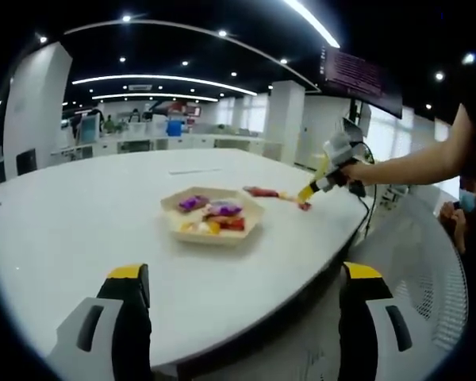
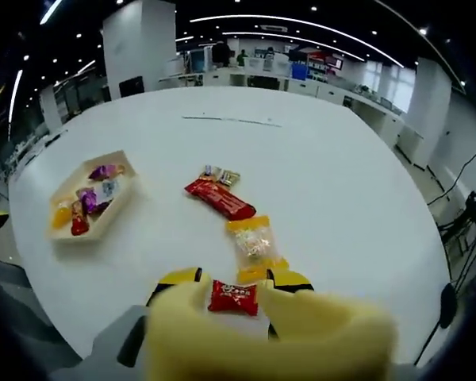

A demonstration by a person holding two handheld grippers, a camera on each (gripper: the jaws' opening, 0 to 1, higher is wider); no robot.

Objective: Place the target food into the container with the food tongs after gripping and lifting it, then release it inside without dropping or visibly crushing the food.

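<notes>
Right gripper (image 2: 232,290): you hold yellow food tongs (image 2: 270,337) in it; whether its own jaws are clamped tight on the tongs, cannot tell, the tongs cover them.
Tong tips: closed around a small red wrapped candy (image 2: 232,297), pinched between the two yellow ends.
Candy handling: likely light, crinkly slick wrapper, soft inside; grip across the middle of the body, gentle squeeze, so it neither slips nor crushes.
Left gripper (image 1: 246,290): jaws wide apart, nothing between them, hanging off the near table edge.
Just past the candy: clear packet of pale snack (image 2: 255,242) on the white table (image 2: 341,182), then a long red packet (image 2: 220,198), then small wrapped sweets (image 2: 218,176) at its far end, lying in a loose line.
Container: pale hexagonal tray (image 2: 119,208) off to your left in the right gripper view, already holding purple, orange and red sweets; well apart from the line of packets.
Edges: round table rim is close under the tongs; a dropped candy here could roll off.
Open room: bare tabletop between candy and tray, path looks free; lift over the tray's low wall.
Far: office desks, pillars.
</notes>
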